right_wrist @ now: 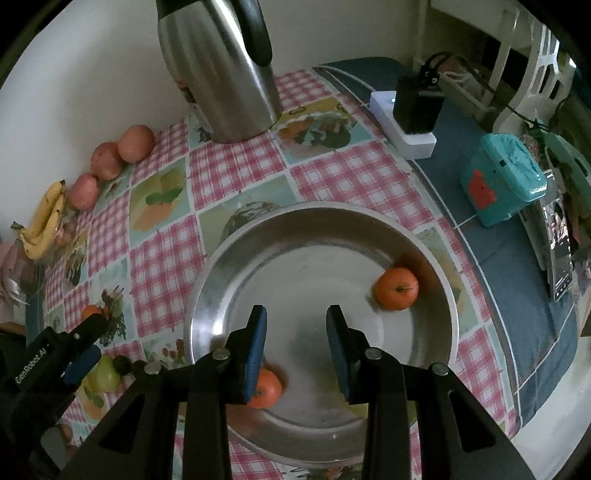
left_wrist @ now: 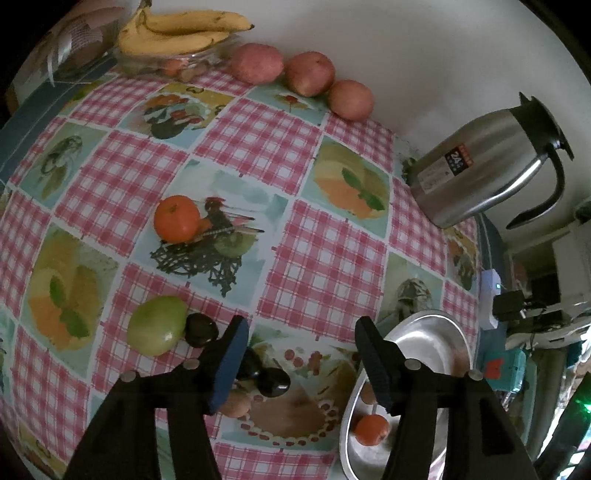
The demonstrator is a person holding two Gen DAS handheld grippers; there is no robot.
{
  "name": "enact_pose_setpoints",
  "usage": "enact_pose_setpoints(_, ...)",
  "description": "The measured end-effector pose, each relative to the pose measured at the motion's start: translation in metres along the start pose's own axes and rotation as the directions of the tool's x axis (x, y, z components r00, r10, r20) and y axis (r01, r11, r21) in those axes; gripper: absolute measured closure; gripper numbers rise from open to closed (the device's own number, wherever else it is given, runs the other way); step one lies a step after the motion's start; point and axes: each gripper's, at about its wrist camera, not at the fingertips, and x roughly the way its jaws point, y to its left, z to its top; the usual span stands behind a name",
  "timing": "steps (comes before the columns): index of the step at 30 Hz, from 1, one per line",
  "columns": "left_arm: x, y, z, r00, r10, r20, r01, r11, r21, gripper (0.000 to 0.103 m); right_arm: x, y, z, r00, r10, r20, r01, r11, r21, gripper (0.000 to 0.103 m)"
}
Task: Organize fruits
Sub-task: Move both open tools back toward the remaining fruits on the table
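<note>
Fruit lay in two groups around the metal bowl point(right_wrist: 325, 229). Two oranges were inside it: one orange point(right_wrist: 396, 288) against its far-right wall, a second orange point(right_wrist: 266, 387) near its front, partly hidden behind the right tongs point(right_wrist: 297, 347). Those tongs hung over the bowl's middle, spread and empty.

The left tongs point(left_wrist: 301, 350) were also spread and empty, just left of the bowl, low above the table point(left_wrist: 314, 258). A third orange point(left_wrist: 177, 217), a green fruit point(left_wrist: 157, 325) and three small dark fruits point(left_wrist: 200, 328) sat on the table left of the bowl; one dark fruit touched the green one, two lay close to the left tongs' left finger. Red apples point(left_wrist: 310, 73) and bananas point(left_wrist: 177, 33) lined the wall far behind the bowl, with a steel kettle point(left_wrist: 480, 166) behind it to the right.

Risks, as I judged them: the small dark fruits were round and glossy, so an off-centre pinch could squirt one away across the slick tablecloth. Closing on one might nudge its neighbour or the green fruit. With both tongs near the bowl, a careless swing could knock its rim and set the oranges rolling.
</note>
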Motion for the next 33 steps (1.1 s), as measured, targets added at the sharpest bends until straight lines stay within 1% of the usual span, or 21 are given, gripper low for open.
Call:
enact_pose_setpoints(2, 0.002, 0.002, 0.0, 1.0, 0.011, -0.006, -0.011, 1.0, -0.007, 0.034, 0.002, 0.001, 0.0, 1.0, -0.01, -0.008, 0.01, 1.0, 0.0, 0.055)
enact_pose_setpoints(6, 0.004, 0.006, -0.001, 0.999, 0.053, -0.003, -0.053, 0.998, -0.023, 0.024, 0.008, -0.001, 0.0, 0.999, -0.026, -0.022, 0.026, 1.0, 0.005, 0.051)
enact_pose_setpoints(8, 0.005, 0.006, -0.001, 0.998, 0.069, 0.0, -0.069, 0.997, -0.024, 0.02, 0.009, -0.001, 0.001, 0.999, -0.028, -0.025, 0.029, 1.0, 0.009, 0.041)
enact_pose_setpoints(10, 0.006, 0.007, -0.001, 0.996, 0.088, 0.005, -0.088, 0.996, -0.023, 0.017, 0.01, -0.002, 0.001, 0.999, -0.031, -0.024, 0.031, 0.999, 0.01, 0.038)
enact_pose_setpoints(12, 0.007, 0.008, -0.002, 0.995, 0.103, 0.01, -0.103, 0.994, -0.023, 0.012, 0.01, -0.002, 0.001, 0.999, -0.034, -0.02, 0.034, 0.999, 0.007, 0.033)
enact_pose_setpoints(13, 0.007, 0.008, -0.002, 0.994, 0.112, 0.013, -0.112, 0.994, -0.021, 0.01, 0.01, -0.001, 0.001, 0.999, -0.036, -0.016, 0.036, 0.999, 0.003, 0.027)
enact_pose_setpoints(15, 0.008, 0.008, -0.002, 0.992, 0.123, 0.021, -0.123, 0.992, -0.013, 0.002, 0.01, 0.0, 0.001, 0.999, -0.035, -0.011, 0.035, 0.999, -0.006, 0.027)
enact_pose_setpoints(18, 0.007, 0.006, -0.002, 0.991, 0.129, 0.039, -0.13, 0.991, 0.013, 0.0, 0.011, 0.003, 0.001, 0.999, -0.032, -0.008, 0.032, 0.999, -0.017, 0.024)
enact_pose_setpoints(20, 0.007, 0.004, -0.002, 0.99, 0.133, 0.05, -0.135, 0.99, 0.027, 0.0, 0.012, 0.004, 0.0, 1.0, -0.025, -0.005, 0.025, 0.999, -0.02, 0.006)
enact_pose_setpoints(28, 0.004, 0.002, -0.002, 0.988, 0.136, 0.068, -0.14, 0.989, 0.051, 0.0, 0.014, 0.003, 0.0, 1.0, -0.024, -0.002, 0.024, 0.999, -0.023, 0.005)
enact_pose_setpoints(33, 0.004, 0.001, -0.002, 0.992, 0.116, 0.057, -0.12, 0.99, 0.074, 0.0, 0.014, 0.002, -0.001, 1.0, -0.016, -0.001, 0.016, 1.0, -0.016, 0.005)
